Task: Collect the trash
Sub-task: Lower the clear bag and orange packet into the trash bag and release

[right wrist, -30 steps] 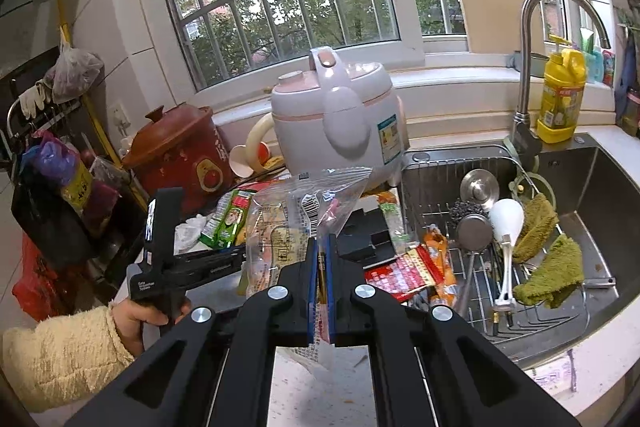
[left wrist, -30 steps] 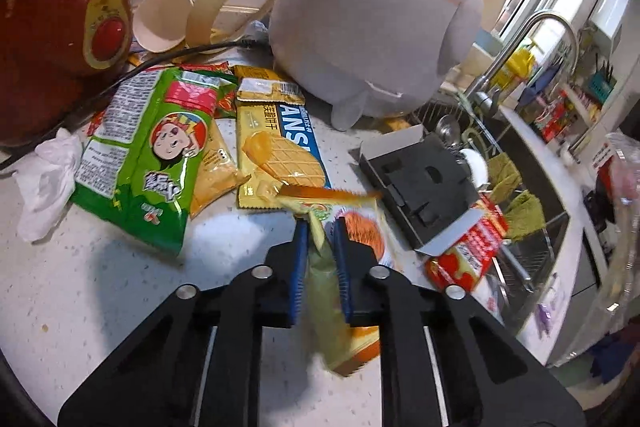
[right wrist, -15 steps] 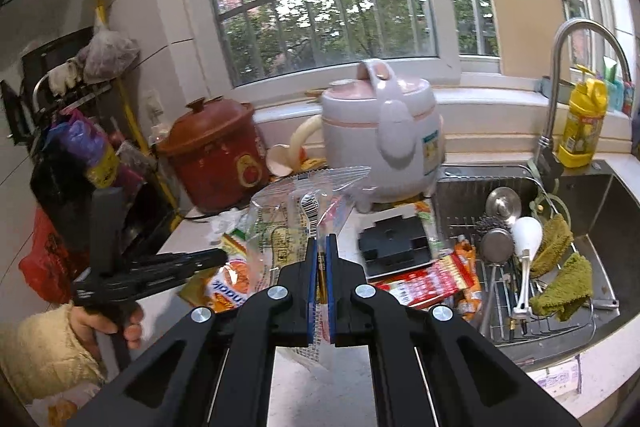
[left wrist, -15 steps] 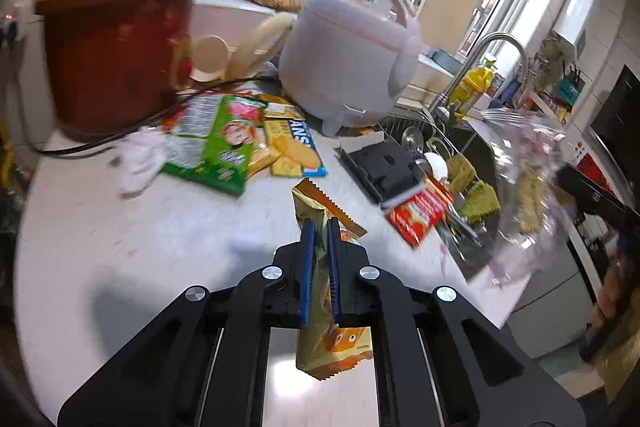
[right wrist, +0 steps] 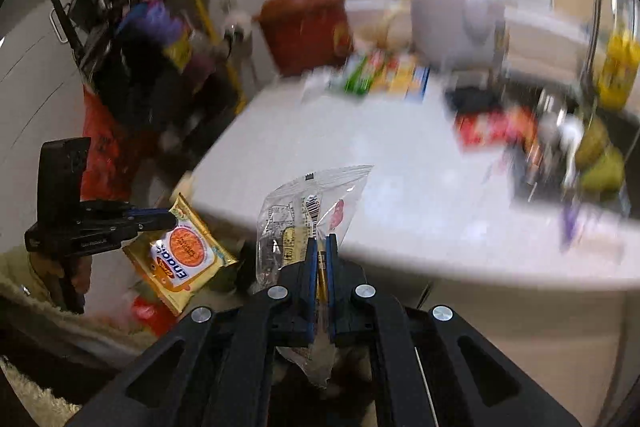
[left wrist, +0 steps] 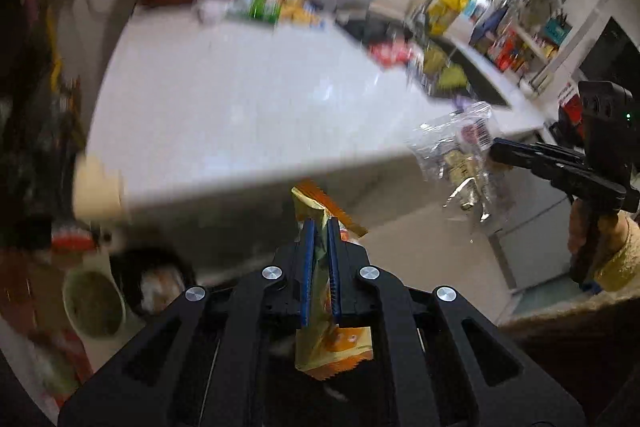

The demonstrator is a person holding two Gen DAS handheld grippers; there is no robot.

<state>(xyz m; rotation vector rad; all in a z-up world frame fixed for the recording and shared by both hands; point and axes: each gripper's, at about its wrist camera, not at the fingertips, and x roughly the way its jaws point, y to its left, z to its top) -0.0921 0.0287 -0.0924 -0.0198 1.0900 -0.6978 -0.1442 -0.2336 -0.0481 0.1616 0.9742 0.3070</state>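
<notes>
My left gripper point(left wrist: 320, 227) is shut on a yellow-orange snack wrapper point(left wrist: 310, 205), held in the air just off the front edge of the white counter point(left wrist: 240, 107). In the right wrist view that wrapper point(right wrist: 184, 255) hangs from the left gripper point(right wrist: 170, 221) at the lower left. My right gripper point(right wrist: 319, 243) is shut on a crumpled clear plastic bag point(right wrist: 316, 199), also in front of the counter point(right wrist: 400, 179). From the left wrist view, the right gripper point(left wrist: 496, 151) and its bag point(left wrist: 460, 155) show at the right. More wrappers point(right wrist: 380, 71) lie far back on the counter, blurred.
A red pot point(right wrist: 308, 27) and a pale rice cooker point(right wrist: 460, 19) stand at the back. A red wrapper point(right wrist: 492, 127) lies by the sink point(right wrist: 600, 155). Below the counter's left end are a pale round container point(left wrist: 94, 303) and dark bags point(right wrist: 152, 75).
Both grippers have pulled back from the counter past its front edge, each still holding its item. The counter items now look small and far away, and the views are motion-blurred.
</notes>
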